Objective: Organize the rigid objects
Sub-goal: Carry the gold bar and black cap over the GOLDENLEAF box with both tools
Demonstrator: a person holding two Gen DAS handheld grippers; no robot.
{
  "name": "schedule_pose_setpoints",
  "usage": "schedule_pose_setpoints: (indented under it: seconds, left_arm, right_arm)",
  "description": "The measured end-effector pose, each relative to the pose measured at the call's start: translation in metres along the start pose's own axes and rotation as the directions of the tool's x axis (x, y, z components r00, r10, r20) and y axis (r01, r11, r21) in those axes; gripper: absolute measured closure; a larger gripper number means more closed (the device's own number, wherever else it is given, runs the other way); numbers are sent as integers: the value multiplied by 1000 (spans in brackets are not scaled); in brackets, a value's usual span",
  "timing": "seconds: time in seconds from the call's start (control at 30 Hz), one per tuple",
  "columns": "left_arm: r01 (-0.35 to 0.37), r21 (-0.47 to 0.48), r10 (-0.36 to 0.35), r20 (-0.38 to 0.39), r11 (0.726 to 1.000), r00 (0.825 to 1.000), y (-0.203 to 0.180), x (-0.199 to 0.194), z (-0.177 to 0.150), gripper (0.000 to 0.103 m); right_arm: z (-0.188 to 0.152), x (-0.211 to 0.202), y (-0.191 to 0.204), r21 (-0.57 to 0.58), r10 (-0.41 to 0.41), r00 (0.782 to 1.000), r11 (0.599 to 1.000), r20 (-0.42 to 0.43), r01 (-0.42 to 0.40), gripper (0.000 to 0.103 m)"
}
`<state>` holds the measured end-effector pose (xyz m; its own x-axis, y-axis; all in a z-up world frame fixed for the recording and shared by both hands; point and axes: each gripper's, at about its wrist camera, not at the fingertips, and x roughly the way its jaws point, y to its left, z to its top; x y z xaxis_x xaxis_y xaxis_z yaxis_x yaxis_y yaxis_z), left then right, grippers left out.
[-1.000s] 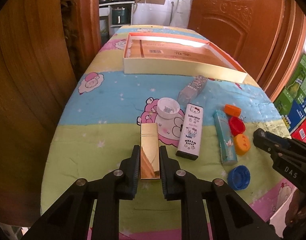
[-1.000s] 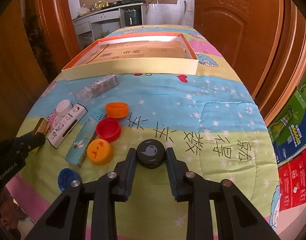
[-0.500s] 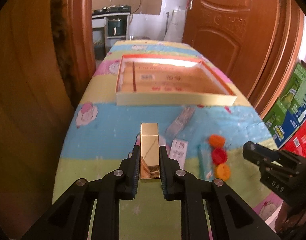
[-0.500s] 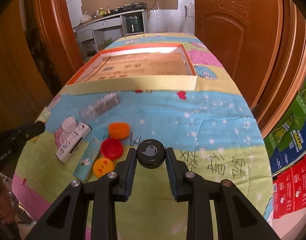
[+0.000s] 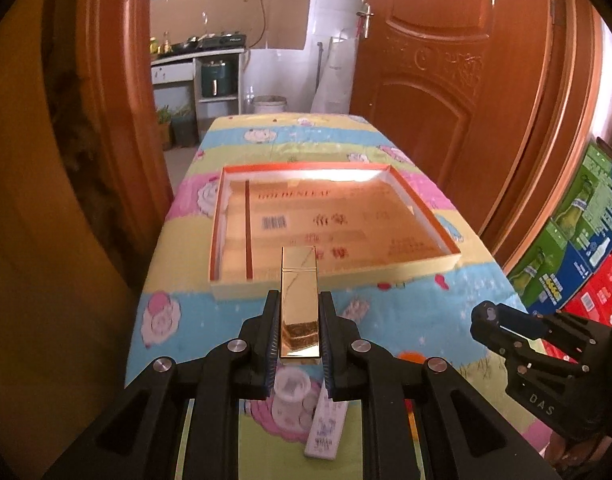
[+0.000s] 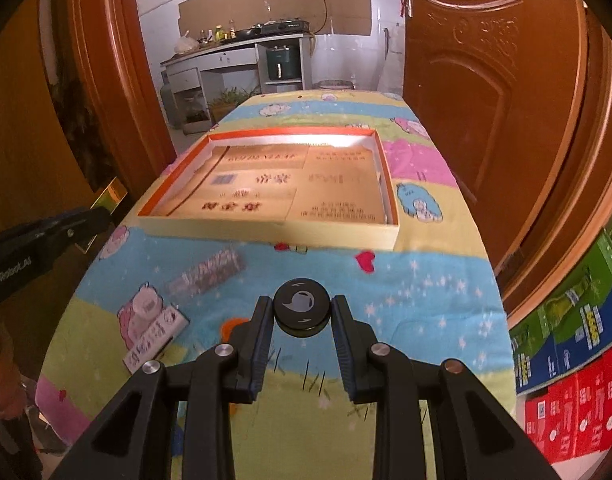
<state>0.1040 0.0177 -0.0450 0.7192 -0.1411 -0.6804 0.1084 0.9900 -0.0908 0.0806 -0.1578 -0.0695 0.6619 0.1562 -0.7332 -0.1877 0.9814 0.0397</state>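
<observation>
Nearest, the left claw [image 5: 299,332] is clenched on a gold box [image 5: 299,300], and the right claw [image 6: 301,320] grips a black cap [image 6: 301,306]; both items ride lifted above the bench [image 6: 446,292]. Below them a white jar [image 5: 291,386], a Hello Kitty box [image 6: 155,338] and a silvery packet [image 6: 207,270] lie unsorted. Farther off, the orange-rimmed tray [image 6: 265,236] looks empty, so sorting seems barely begun.
</observation>
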Motion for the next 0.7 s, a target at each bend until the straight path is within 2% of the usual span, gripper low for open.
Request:
schedule_pose_setpoints:
  seconds: [0.47, 0.7]
  left_arm:
    - [-6, 0, 6, -23, 1000, 1000, -7, 42, 63, 85]
    - [-15, -26, 13, -55, 1000, 998, 2, 72, 88, 85]
  right_arm:
    - [64, 20, -13, -37, 46, 999, 998, 19, -45, 73]
    - [98, 38, -13, -79, 56, 998, 995, 24, -54, 73]
